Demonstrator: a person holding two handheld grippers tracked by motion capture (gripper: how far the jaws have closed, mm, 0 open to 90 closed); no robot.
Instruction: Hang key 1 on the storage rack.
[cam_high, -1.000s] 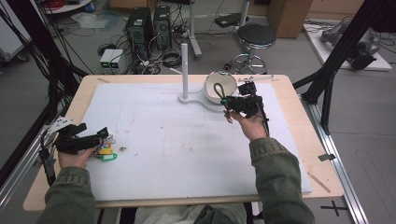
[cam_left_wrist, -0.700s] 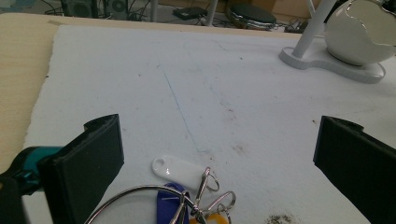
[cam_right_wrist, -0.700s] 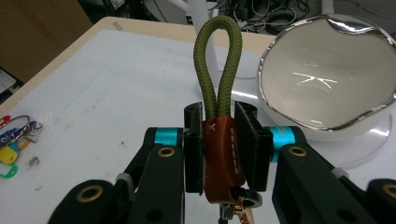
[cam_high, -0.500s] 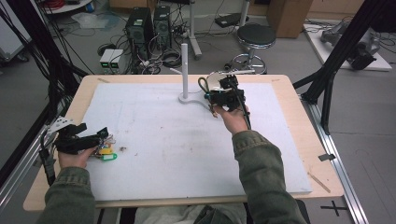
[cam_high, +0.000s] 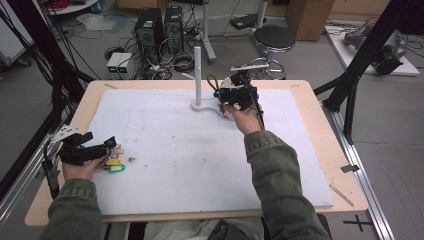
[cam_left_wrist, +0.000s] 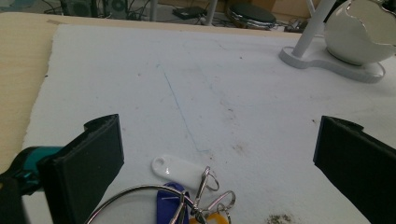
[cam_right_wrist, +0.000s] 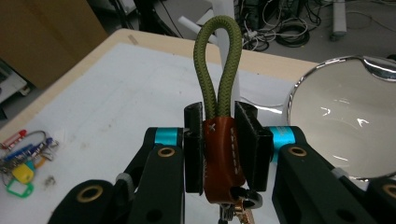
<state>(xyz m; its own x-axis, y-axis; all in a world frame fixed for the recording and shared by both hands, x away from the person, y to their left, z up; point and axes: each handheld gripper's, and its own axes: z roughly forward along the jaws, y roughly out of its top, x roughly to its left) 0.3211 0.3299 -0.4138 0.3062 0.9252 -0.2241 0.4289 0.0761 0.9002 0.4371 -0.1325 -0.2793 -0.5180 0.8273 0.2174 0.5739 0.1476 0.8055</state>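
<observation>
Cord keychain (cam_right_wrist: 218, 135) clamped, lower end cut off, right fingers (cam_right_wrist: 247, 135)

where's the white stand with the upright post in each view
High view: the white stand sits at the far middle of the white mat, just left of the right gripper.
Left gripper view: upper right corner, its base under a white bowl.
Right gripper view: part of its post rises behind the green cord loop.
Shared landmark: the bunch of keys.
</observation>
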